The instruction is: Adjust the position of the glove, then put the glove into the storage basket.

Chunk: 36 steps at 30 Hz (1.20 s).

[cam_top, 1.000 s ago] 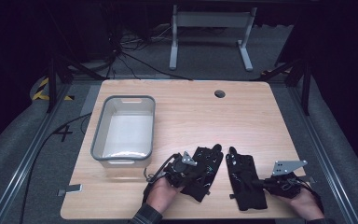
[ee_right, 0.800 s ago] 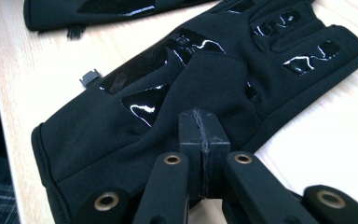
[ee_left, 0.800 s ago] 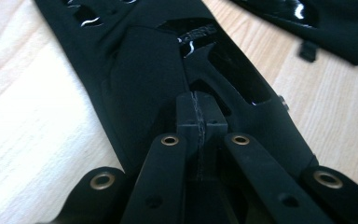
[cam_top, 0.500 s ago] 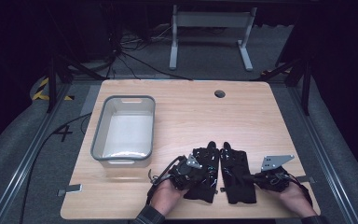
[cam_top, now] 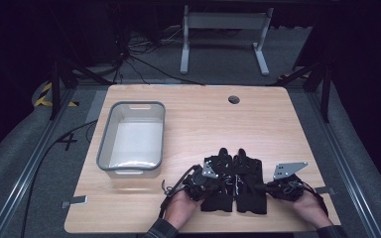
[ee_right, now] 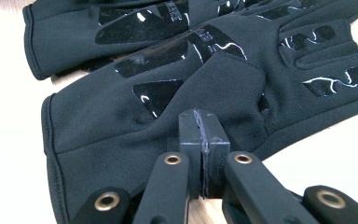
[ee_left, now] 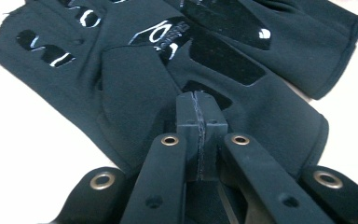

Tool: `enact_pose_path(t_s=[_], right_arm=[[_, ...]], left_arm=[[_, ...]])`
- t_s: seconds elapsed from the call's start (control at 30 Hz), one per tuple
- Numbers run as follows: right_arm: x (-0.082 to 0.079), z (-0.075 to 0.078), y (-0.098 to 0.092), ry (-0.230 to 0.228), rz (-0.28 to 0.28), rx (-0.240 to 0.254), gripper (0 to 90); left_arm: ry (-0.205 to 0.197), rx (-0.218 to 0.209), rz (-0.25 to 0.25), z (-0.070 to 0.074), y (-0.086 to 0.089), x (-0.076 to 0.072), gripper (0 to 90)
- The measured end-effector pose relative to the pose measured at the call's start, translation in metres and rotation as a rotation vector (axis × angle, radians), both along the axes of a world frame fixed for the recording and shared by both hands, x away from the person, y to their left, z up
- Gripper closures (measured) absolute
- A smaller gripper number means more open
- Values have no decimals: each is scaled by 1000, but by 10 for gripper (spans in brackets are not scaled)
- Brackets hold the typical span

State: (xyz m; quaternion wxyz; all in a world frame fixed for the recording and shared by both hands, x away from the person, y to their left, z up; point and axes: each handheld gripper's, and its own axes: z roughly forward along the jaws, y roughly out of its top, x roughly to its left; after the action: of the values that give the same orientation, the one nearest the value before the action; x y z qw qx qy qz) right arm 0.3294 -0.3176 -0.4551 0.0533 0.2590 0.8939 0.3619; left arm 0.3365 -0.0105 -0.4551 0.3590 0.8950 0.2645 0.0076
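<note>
Two black gloves lie flat side by side near the table's front edge, the left glove (cam_top: 222, 166) touching the right glove (cam_top: 250, 171). My left gripper (cam_top: 216, 184) rests on the left glove's cuff end with its jaws shut. My right gripper (cam_top: 264, 188) rests the same way on the right glove, jaws shut. In the left gripper view the closed tips of my left gripper (ee_left: 196, 100) press on the near glove (ee_left: 135, 79), with the other glove (ee_left: 279, 37) beyond. In the right gripper view the tips of my right gripper (ee_right: 200, 116) sit on the near glove (ee_right: 205, 70); no fabric shows between either pair.
A grey plastic bin (cam_top: 104, 144) stands on the left half of the wooden table (cam_top: 203, 119). A round cable hole (cam_top: 234, 99) is near the far edge. A metal stand (cam_top: 223, 20) and cables lie on the floor behind.
My right gripper has slid left with the right glove, closing the gap until the two gloves lie against each other. The left gripper has hardly moved.
</note>
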Motion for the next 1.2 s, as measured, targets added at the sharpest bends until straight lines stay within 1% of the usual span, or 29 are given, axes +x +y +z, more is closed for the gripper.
enact_pose_path(t_s=[0.13,0.2,0.23,0.27,0.3,0.33,0.37,0.43,0.53,0.6,0.63,0.67,0.73,0.77,0.8,0.83,0.87,0.93,0.97,1.0,1.03,1.07,1.1,1.13,1.2], right_arm=[[0,0,-1,2,1,1,900],[0,0,-1,1,1,0,900],[0,0,-1,1,0,0,900],[0,0,-1,1,-1,1,900],[0,0,-1,1,-1,1,900],[0,0,-1,2,-1,1,900],[0,0,-1,2,-1,2,900],[0,0,-2,1,1,1,900],[0,0,-2,3,3,1,900],[1,0,-2,3,4,2,900],[1,0,-2,3,4,4,900],[1,0,-2,3,2,5,900],[0,-1,-3,3,3,7,900],[0,-1,-3,1,3,7,900],[0,-1,-3,0,4,6,900],[0,-1,-3,-1,5,5,900],[0,-1,-3,-1,6,6,900],[0,-1,-3,-2,6,5,900],[0,-1,-3,-4,8,6,900],[0,-1,-3,-5,9,6,900],[0,-1,-3,-5,9,6,900],[0,-1,-4,-6,11,4,900],[0,-1,-4,-6,11,4,900],[0,-1,-4,-8,13,4,900],[0,-1,-4,-9,13,3,900]], left_arm=[[-14,-5,17,-1,-1,1,897],[-10,-7,13,-1,-1,3,896],[-17,-10,18,-1,-1,2,889],[-17,-10,18,-1,-1,2,850],[-19,-20,25,1,1,2,850],[-15,-26,35,3,4,1,813],[-29,-37,49,5,8,1,789],[-37,-49,80,7,15,1,724],[-38,-44,124,7,22,3,611],[-33,-38,144,5,25,6,564],[-31,-36,146,5,25,7,539],[-27,-33,147,3,25,8,530],[-21,-14,157,-1,23,10,493],[-10,-12,157,-2,23,11,490],[-8,-8,157,-4,22,12,486],[-5,-1,151,-5,21,12,487],[-12,0,150,-5,21,12,499],[-16,3,153,-5,20,11,542],[-33,21,151,-5,19,9,566],[-43,22,152,-5,17,8,592],[-43,22,152,-5,17,8,640],[-33,26,143,-4,17,8,689],[-33,26,143,-4,17,8,722],[-26,15,147,-5,15,7,756],[-26,7,144,-4,15,7,808]])
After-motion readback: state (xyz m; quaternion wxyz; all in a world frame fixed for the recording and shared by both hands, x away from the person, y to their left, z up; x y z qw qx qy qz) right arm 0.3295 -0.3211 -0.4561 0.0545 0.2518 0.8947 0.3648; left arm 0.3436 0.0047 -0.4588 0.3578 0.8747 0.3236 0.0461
